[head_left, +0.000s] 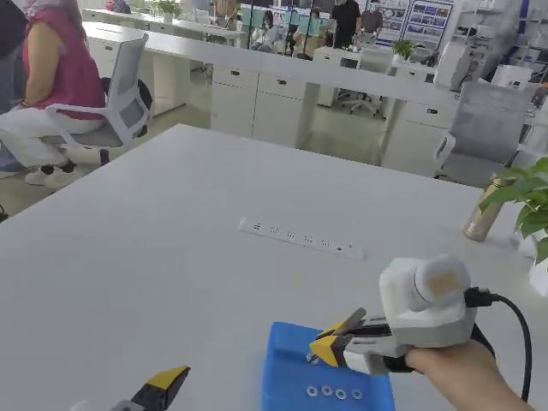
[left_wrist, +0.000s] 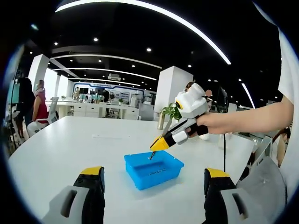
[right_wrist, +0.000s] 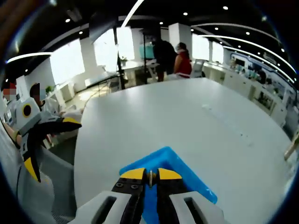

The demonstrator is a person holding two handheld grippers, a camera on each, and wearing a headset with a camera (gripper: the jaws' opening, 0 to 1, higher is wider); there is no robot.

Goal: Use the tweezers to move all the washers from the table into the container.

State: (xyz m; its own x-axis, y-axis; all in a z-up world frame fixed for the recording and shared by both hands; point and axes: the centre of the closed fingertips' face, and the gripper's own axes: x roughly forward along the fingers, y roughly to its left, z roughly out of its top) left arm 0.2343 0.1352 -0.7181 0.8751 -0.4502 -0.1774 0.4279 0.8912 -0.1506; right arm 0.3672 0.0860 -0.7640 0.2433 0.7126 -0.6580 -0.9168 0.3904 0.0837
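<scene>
While the tweezers (left_wrist: 152,154) hang over the blue container (head_left: 287,372), the left hand-held gripper (left_wrist: 153,173) sits wide open

Since the head view looks right down at it, the layout is pretty easy to read. The container sits on the white bench (head_left: 171,257) at the near edge of that view. Four washers (head_left: 341,394) lie in a row on its floor, plus another small bit near the tweezer tips that's too tiny to call. A person's hand (head_left: 467,377) holds the right hand-held gripper (head_left: 325,347), which comes in from the right. Its yellow-tipped jaws are squeezed together on the tweezers, and the right gripper view shows the thin metal strip pinched dead centre between them. From the left gripper view, the tweezer tips point down into the container's open top, either just above the floor or touching it, hard to say which. Whether there's a washer in the tips, can't tell either.

The left one is off to the container's left, jaws spread far apart. Further back on the bench there's a white power strip (head_left: 300,237). Over by the far right edge is a potted plant (head_left: 522,201) with a bottle (head_left: 484,214) just beside it.
</scene>
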